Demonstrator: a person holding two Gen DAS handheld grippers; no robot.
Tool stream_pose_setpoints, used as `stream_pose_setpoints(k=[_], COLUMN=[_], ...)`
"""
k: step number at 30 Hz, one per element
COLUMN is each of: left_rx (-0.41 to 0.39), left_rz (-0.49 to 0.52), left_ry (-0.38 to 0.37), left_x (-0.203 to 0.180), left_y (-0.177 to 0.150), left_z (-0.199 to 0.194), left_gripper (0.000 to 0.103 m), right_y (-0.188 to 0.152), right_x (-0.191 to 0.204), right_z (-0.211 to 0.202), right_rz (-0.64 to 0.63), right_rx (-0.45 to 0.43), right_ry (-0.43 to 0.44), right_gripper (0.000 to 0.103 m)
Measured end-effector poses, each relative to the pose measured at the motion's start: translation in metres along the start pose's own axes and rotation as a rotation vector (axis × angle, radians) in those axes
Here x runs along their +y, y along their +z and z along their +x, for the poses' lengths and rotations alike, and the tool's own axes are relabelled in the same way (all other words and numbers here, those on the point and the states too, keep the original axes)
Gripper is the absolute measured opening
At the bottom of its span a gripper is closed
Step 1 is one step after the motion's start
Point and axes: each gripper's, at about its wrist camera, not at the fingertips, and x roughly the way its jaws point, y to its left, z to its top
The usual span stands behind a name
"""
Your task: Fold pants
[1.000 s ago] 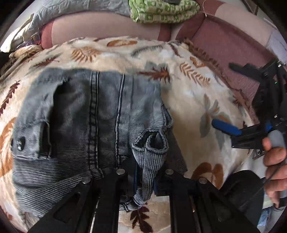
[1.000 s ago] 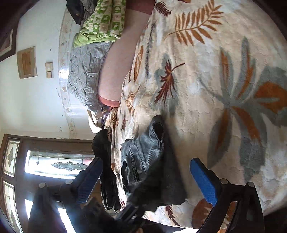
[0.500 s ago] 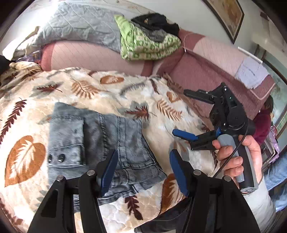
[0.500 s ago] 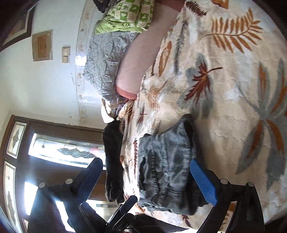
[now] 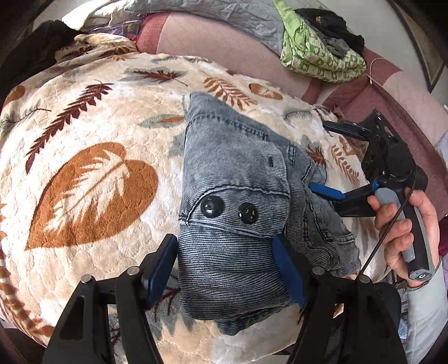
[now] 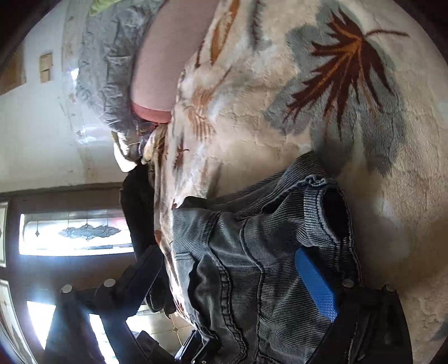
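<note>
The grey-blue denim pants (image 5: 238,173) lie folded into a compact bundle on the leaf-patterned blanket (image 5: 92,126), with two black buttons facing up. My left gripper (image 5: 224,266) straddles the bundle's near end. Its jaws are opening, and the cloth sits between the blue pads without being pinched. My right gripper (image 5: 333,159), held by a hand (image 5: 403,224), stands wide open at the bundle's right edge, its lower blue finger against the denim. In the right wrist view the pants (image 6: 252,252) fill the space between the right gripper's (image 6: 232,277) spread fingers.
A pink sofa back (image 5: 212,36) runs behind the blanket, carrying a grey quilt (image 5: 224,14), a green patterned cloth (image 5: 316,58) and dark clothes (image 5: 330,25). A black garment (image 5: 36,47) lies at the blanket's far left. A glazed door (image 6: 72,232) is beyond the blanket's edge.
My left gripper let go of the pant fold it pinched, opened, and shifted to straddle the bundle's buttoned end. My right gripper moved in until the pants lie between its fingers.
</note>
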Motion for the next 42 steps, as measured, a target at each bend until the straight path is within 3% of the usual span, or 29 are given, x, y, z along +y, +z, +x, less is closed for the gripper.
stream_pose_setpoints(k=[3,5,8,10,14,15,16,20,24,28,30,32,34,36,39,42], left_rx=[-0.078,-0.117,-0.058,-0.028,-0.028,-0.026,-0.023,-0.014,0.0,0.025,0.053,0.036,-0.002,-0.053,-0.117,-0.07], left_rz=[0.057,0.094,0.124,0.103,0.077,0.075,0.076,0.072,0.048,0.066,0.063,0.056,0.057,0.066,0.069,0.075], left_ry=[0.001,-0.022,0.003,0.012,-0.007,-0.008,-0.011,-0.02,-0.041,-0.015,-0.015,-0.01,-0.009,-0.005,0.043,0.104], left_x=[-0.007,-0.012,-0.014,-0.009,-0.003,-0.003,-0.002,-0.001,0.0,-0.01,-0.012,-0.011,-0.009,-0.008,-0.005,-0.002], left_y=[0.002,0.001,-0.001,-0.007,-0.01,-0.01,-0.01,-0.012,-0.011,-0.008,-0.008,-0.007,-0.004,-0.001,0.003,0.001], left_z=[-0.022,-0.03,-0.012,-0.002,0.0,0.0,0.0,0.003,0.005,0.016,0.02,0.012,-0.001,-0.019,-0.036,-0.022], left_gripper=[0.071,0.072,0.072,0.072,0.073,0.073,0.073,0.075,0.077,0.081,0.081,0.081,0.081,0.081,0.081,0.081], right_y=[-0.005,-0.002,0.008,0.008,0.005,0.004,0.002,-0.015,-0.025,-0.014,-0.013,-0.016,-0.011,-0.013,-0.034,-0.062], right_x=[0.018,0.021,0.011,0.008,0.015,0.019,0.023,0.055,0.09,0.072,0.048,0.053,0.056,0.063,0.072,0.062], right_z=[-0.03,-0.042,-0.034,-0.019,0.001,0.003,0.002,0.0,0.0,0.04,0.053,0.039,0.018,-0.009,-0.044,-0.044], right_rz=[-0.117,-0.177,-0.21,-0.255,-0.366,-0.393,-0.43,-0.615,-0.775,-0.82,-0.769,-0.738,-0.665,-0.604,-0.541,-0.433], right_rx=[-0.059,-0.096,-0.069,-0.024,-0.008,-0.013,-0.024,-0.051,-0.157,-0.125,-0.074,-0.115,-0.123,-0.175,-0.186,-0.088], right_ry=[-0.067,-0.191,-0.302,-0.373,-0.488,-0.526,-0.557,-0.651,-0.733,-0.871,-0.857,-0.809,-0.748,-0.665,-0.467,-0.215], right_gripper=[0.098,0.098,0.094,0.069,0.044,0.025,0.018,0.013,0.012,0.013,0.015,0.017,0.036,0.038,0.039,0.049])
